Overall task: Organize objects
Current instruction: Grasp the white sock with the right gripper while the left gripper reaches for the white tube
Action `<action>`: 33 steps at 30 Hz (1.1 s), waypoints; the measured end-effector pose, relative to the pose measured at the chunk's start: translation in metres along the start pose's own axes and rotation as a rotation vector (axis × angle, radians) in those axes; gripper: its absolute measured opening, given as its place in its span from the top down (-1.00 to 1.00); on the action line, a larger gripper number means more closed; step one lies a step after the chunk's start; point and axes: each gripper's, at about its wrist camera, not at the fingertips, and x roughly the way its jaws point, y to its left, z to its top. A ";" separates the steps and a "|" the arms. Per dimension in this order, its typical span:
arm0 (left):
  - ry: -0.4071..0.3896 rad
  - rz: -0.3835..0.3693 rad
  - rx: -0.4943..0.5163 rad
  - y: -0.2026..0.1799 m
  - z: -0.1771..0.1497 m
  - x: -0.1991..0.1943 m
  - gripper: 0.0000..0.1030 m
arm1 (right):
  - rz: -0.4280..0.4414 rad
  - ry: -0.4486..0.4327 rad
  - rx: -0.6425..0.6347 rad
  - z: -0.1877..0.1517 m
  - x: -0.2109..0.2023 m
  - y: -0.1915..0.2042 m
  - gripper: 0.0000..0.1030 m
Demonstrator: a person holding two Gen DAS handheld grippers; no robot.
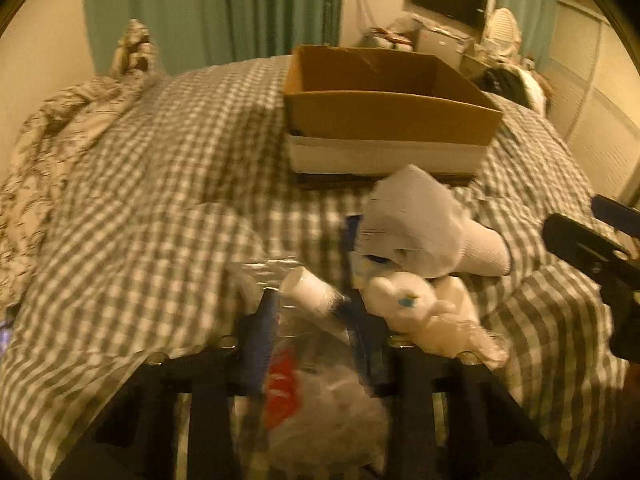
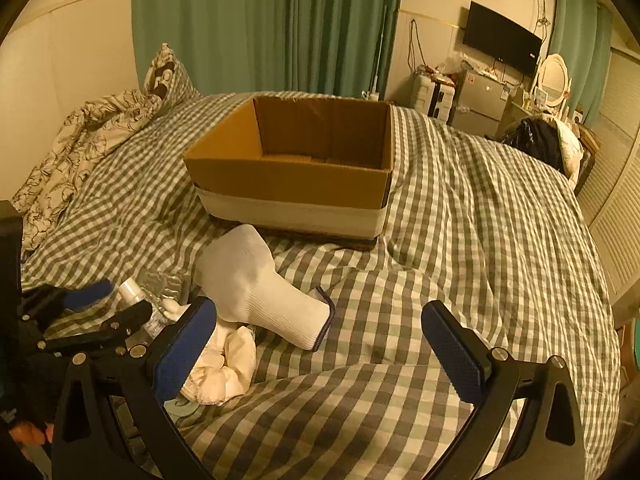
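An open cardboard box (image 1: 384, 120) (image 2: 292, 184) stands on the checked bed, far side of centre. My left gripper (image 1: 312, 308) is shut on a clear plastic bottle (image 1: 316, 304) with a white cap and red label, low over the bed; it also shows in the right wrist view (image 2: 92, 300). A white sock (image 1: 420, 228) (image 2: 260, 288) lies just in front of the box. A crumpled white cloth (image 1: 432, 316) (image 2: 228, 364) lies beside it. My right gripper (image 2: 324, 356) is open and empty, over the bedding right of the sock.
The checked duvet (image 2: 460, 240) covers the bed. A floral blanket and pillow (image 2: 92, 140) lie at the far left. Green curtains (image 2: 272, 24), a wall TV (image 2: 500, 40), a cabinet and a mirror stand beyond the bed.
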 end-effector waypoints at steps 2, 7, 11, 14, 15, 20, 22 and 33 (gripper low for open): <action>-0.029 -0.020 -0.036 0.002 0.002 -0.002 0.41 | 0.002 0.006 -0.006 0.002 0.003 0.001 -0.99; -0.121 -0.028 -0.133 0.023 0.019 -0.020 0.51 | 0.015 0.018 -0.056 0.015 0.019 0.016 -0.99; -0.160 -0.002 -0.175 0.043 0.036 -0.029 0.52 | 0.048 0.042 -0.091 0.026 0.044 0.034 -0.99; -0.168 0.011 -0.199 0.054 0.044 -0.030 0.53 | 0.074 0.092 -0.109 0.031 0.070 0.047 -0.99; -0.166 0.015 -0.201 0.057 0.045 -0.030 0.55 | 0.083 0.113 -0.114 0.030 0.078 0.050 -0.96; -0.148 0.012 -0.212 0.062 0.049 -0.026 0.88 | 0.134 0.204 -0.115 0.022 0.105 0.057 -0.46; -0.146 0.004 -0.215 0.062 0.048 -0.026 0.88 | 0.150 0.204 -0.099 0.021 0.104 0.055 -0.28; -0.079 0.048 -0.215 0.072 0.031 -0.015 0.84 | 0.155 0.126 -0.041 0.023 0.062 0.038 0.00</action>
